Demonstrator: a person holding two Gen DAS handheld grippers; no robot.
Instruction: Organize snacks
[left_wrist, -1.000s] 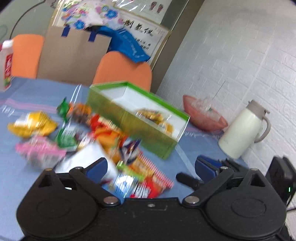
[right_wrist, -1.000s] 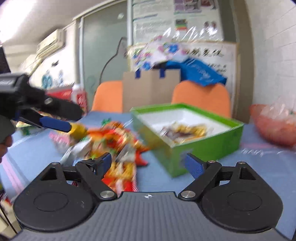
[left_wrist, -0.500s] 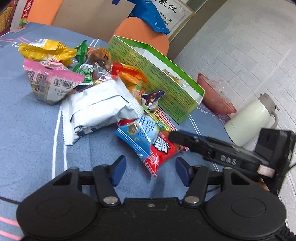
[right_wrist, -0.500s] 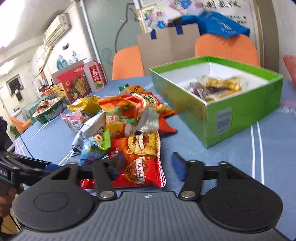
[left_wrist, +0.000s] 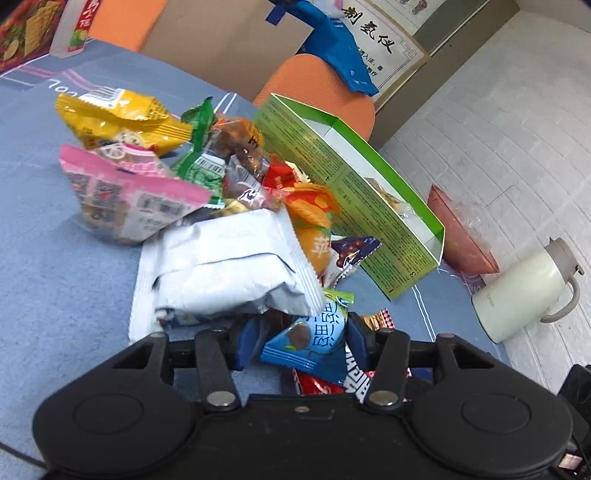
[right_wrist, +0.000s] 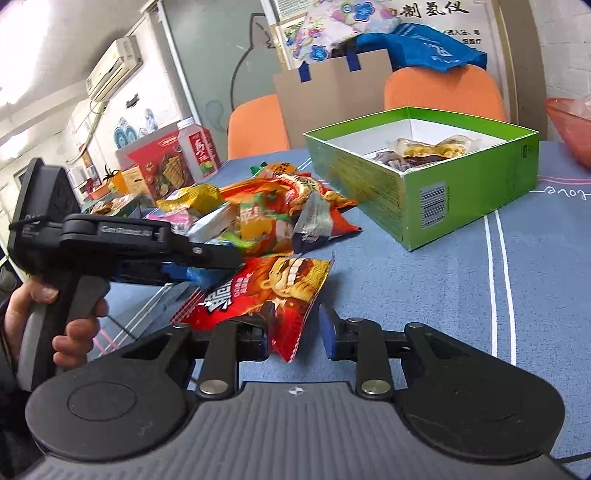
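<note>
Two claws working a snack pile beside a green box on a blue desk.

Spreading across the desk (right_wrist: 443, 288), the pile sits just left of the open green box (right_wrist: 424, 192), which is already holding a few packets. The right claw (right_wrist: 297, 328) is closing around the corner of a red noodle packet (right_wrist: 266, 291), its pads not yet pressing. The left claw (left_wrist: 301, 341) is opening slightly, straddling a blue packet (left_wrist: 317, 339); whether it is gripping is unclear. Pinching the crimped edge squarely should be helping each packet lift cleanly without dragging its neighbours.
</note>
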